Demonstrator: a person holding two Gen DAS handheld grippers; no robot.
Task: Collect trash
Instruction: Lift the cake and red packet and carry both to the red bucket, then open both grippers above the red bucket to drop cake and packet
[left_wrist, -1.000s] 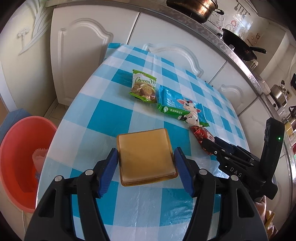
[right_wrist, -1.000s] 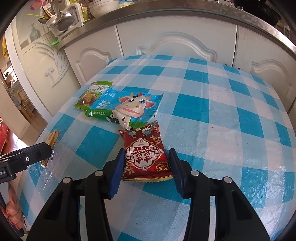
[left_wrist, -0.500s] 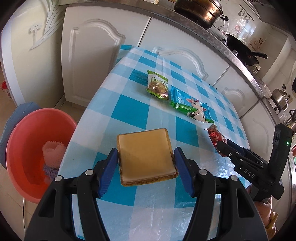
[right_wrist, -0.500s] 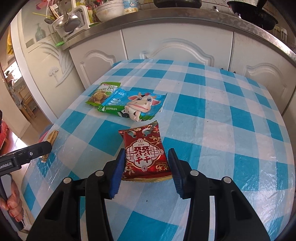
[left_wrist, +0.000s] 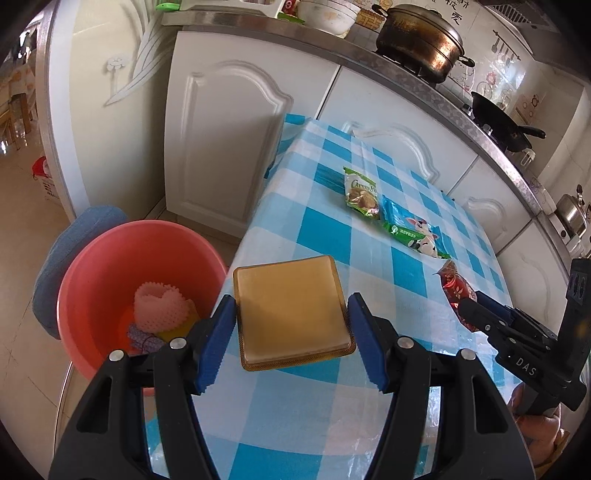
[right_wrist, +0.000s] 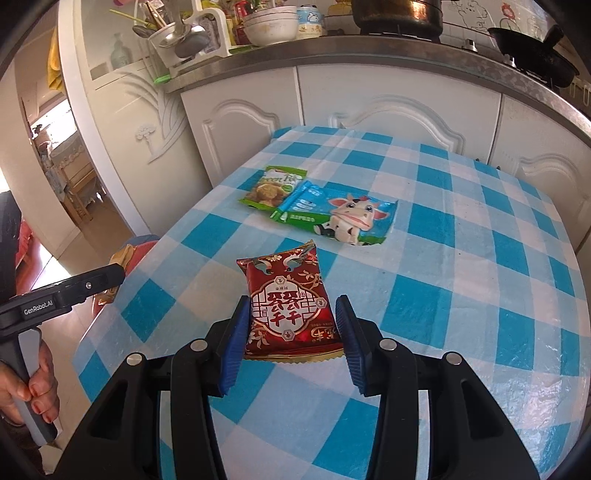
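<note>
My left gripper (left_wrist: 291, 341) is shut on a flat golden-brown square packet (left_wrist: 293, 308), held above the left edge of the blue checked table (left_wrist: 332, 229). Below and to its left stands a pink bucket (left_wrist: 96, 266) with some trash inside. My right gripper (right_wrist: 290, 347) is shut on a red snack packet (right_wrist: 290, 306) with gold print, lifted over the table. In the left wrist view that red packet (left_wrist: 456, 291) shows at the right gripper's tip. A green snack packet (right_wrist: 273, 186) and a blue cow-print wrapper (right_wrist: 343, 218) lie on the cloth farther back.
White cabinets (left_wrist: 221, 147) with a steel counter stand behind the table, carrying a pot (left_wrist: 421, 35), a black pan (left_wrist: 498, 123) and dishes. A blue stool (left_wrist: 70, 240) sits beside the bucket. A person's hand (right_wrist: 33, 387) grips the left tool's handle.
Both grippers, each keeping its packet, have pulled back from the table and shifted left. The pink bucket has come much further into the left wrist view, now beside the square packet.
</note>
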